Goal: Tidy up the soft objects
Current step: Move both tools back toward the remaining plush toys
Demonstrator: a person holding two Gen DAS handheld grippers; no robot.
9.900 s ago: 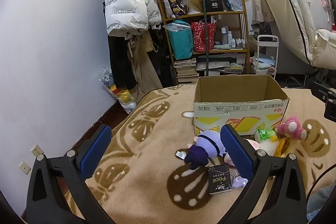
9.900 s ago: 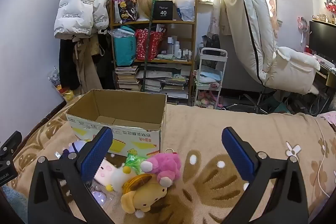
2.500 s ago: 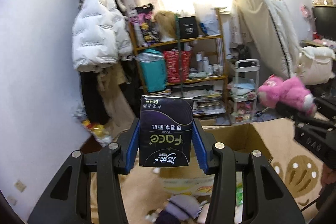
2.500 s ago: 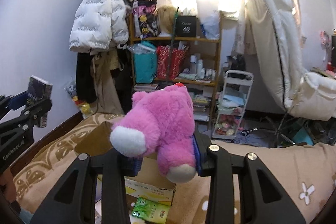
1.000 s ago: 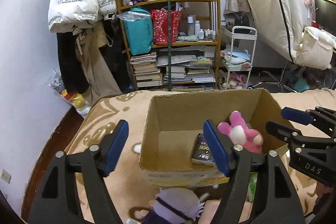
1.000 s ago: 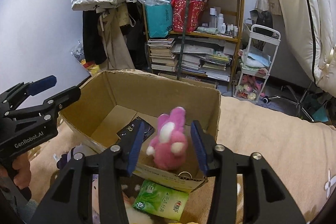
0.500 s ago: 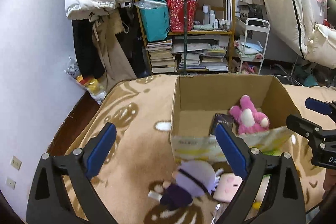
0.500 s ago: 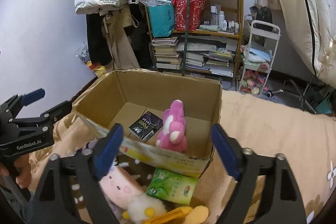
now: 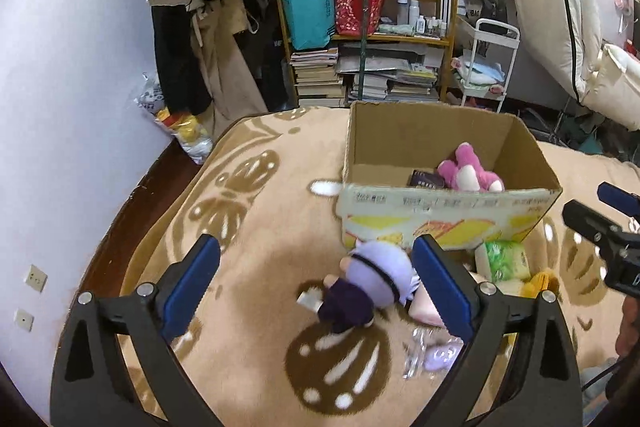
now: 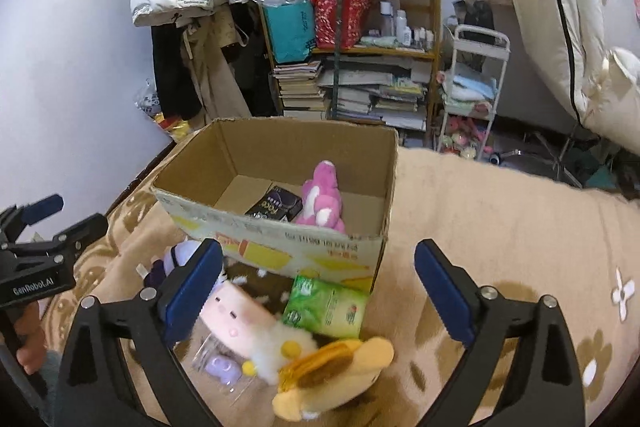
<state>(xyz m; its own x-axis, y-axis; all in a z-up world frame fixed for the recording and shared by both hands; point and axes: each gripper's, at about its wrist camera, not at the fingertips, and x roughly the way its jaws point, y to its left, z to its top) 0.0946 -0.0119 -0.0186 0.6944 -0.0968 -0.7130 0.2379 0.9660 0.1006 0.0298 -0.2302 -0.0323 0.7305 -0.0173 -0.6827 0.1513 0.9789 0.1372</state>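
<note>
A: Right wrist view: our pink plush [image 10: 320, 197] and dark tissue pack [image 10: 276, 207] now lie in the cardboard box [image 10: 280, 247], released.

B: Both claws, left gripper [image 9: 316, 279] and right gripper [image 10: 318, 287], just spread wide, empty. Next probably the purple doll [image 9: 368, 283] on the blanket [image 9: 248, 227] by the box's near edge.

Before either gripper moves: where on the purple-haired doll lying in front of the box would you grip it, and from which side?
Grip the purple-haired doll across its round head, coming from above with the left gripper, whose open jaws already frame it. The head is its bulkiest part and faces up; the dark body below is thinner. This is a judgement.
</note>
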